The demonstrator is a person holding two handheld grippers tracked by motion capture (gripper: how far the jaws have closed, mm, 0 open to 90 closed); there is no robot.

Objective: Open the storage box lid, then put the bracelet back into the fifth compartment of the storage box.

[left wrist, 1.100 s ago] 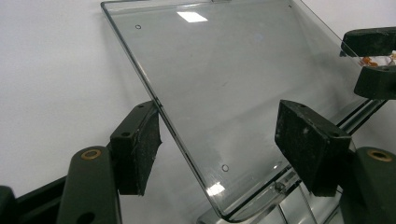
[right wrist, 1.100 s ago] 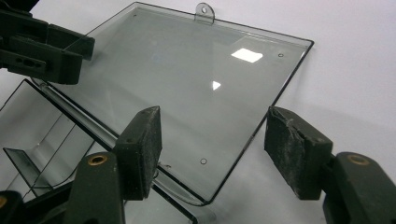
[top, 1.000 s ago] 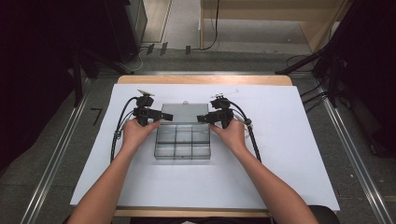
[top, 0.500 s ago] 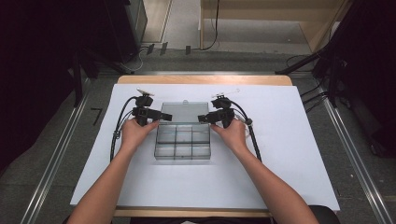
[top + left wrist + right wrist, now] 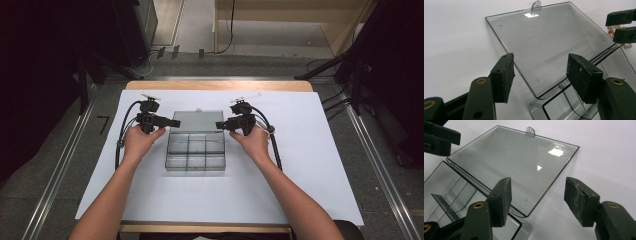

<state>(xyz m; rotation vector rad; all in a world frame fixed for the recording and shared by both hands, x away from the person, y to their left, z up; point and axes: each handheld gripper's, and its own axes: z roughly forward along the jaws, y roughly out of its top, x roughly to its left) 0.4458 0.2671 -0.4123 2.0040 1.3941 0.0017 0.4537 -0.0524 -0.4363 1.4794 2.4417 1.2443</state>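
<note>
Clear plastic box [image 5: 195, 152] with lid [image 5: 197, 121] laid open; left gripper [image 5: 176, 123], jaws just narrowing, and right gripper [image 5: 219, 125] flank the lid, both wide, holding nothing.

The box [image 5: 195, 152] is clear, faintly grey-tinted plastic, and its open lid [image 5: 549, 42] is the same smoky see-through grey with white glints of light on it. Beneath the box lies a plain white sheet [image 5: 300, 175] without pattern, and beyond the sheet's far edge a pale wooden strip of worktop [image 5: 220, 85] shows. Both claws, left [image 5: 176, 122] and right [image 5: 220, 125], are matt black with brass-coloured screws.
</note>
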